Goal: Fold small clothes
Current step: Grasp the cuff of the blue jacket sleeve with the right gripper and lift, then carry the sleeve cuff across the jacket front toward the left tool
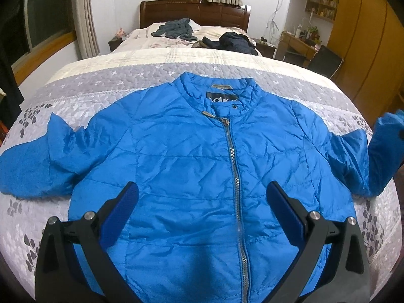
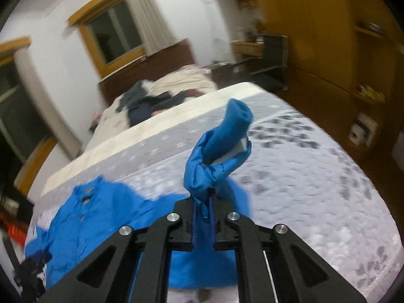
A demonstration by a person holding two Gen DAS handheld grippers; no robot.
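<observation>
A bed [image 1: 315, 80] fills the room from the wooden headboard [image 1: 194, 12] down to the near edge, covered by a grey and lilac quilt [image 1: 83, 106] printed with pale petals and dark leaf sprigs. On the near part of that quilt lies the blue jacket [image 1: 192, 151], front side up, its collar toward the headboard and its hem toward the left wrist camera, the silver zip [image 1: 233, 156] closed along the middle up to just below the collar. One sleeve [image 1: 32, 161] lies out flat to the left side of the left wrist view, rumpled near the shoulder; the other sleeve [image 2: 214, 159] is raised off the quilt (its cuff end stands up, bunched and twisted, in the right wrist view). The right gripper [image 2: 203, 212] has its jaws pressed together on that raised sleeve, with blue fabric pinched between the pads. The left gripper [image 1: 202, 202] hangs above the lower front of the jacket with its jaws spread wide and nothing between them; its blue pads [image 1: 121, 214] sit to either side of the zip. Farther up the bed, near the pillows, lie a heap of grey-blue clothing [image 1: 176, 29] and, just beside it, a dark garment [image 1: 232, 41]. A wooden desk [image 1: 298, 45] stands past the bed's right side.
</observation>
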